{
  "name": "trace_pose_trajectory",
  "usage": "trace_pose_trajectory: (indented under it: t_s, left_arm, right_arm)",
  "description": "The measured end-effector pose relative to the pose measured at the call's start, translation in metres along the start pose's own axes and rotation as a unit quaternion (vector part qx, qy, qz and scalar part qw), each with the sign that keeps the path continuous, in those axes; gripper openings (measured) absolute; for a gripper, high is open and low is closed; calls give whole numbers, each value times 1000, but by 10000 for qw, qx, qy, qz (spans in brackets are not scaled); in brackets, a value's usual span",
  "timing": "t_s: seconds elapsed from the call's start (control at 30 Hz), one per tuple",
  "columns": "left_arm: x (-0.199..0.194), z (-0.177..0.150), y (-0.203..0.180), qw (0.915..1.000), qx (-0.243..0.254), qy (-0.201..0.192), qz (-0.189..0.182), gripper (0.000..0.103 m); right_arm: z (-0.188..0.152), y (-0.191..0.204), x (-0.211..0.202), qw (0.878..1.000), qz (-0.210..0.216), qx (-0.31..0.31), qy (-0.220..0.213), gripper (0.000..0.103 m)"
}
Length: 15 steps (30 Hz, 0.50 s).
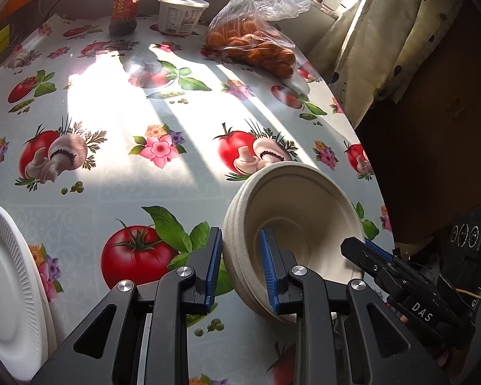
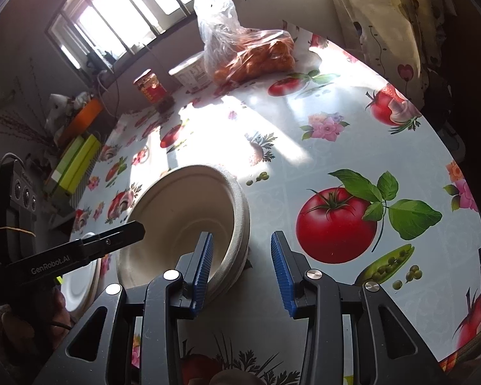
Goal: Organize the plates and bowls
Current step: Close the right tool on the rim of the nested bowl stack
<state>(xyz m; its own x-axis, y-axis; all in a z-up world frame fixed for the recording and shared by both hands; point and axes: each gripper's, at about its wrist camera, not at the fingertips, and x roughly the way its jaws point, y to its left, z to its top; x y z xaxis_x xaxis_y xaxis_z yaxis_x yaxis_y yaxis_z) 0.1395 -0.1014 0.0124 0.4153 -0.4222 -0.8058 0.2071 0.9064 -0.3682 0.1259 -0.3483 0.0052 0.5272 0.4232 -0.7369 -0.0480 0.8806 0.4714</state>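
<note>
A stack of beige paper bowls sits tilted on the patterned tablecloth; it also shows in the right wrist view. My left gripper straddles the stack's left rim, one finger outside and one inside, with gaps beside the wall. My right gripper straddles the opposite rim, jaws wide apart. Each gripper shows in the other's view, the right one and the left one. A white foam plate lies at the left, partly seen in the right wrist view.
At the table's far side stand a red-labelled jar, a white tub and a plastic bag of orange fruit. The table edge runs close on the right, with a curtain beyond it.
</note>
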Motion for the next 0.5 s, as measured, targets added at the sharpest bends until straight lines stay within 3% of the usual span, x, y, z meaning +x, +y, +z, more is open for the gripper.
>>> trace_pose_trajectory:
  t_s: [0.5]
  left_arm:
    - [6,-1,12,9996,-248,68,-127,25]
  right_arm:
    - [1,2,9,9998,179,29,63,37]
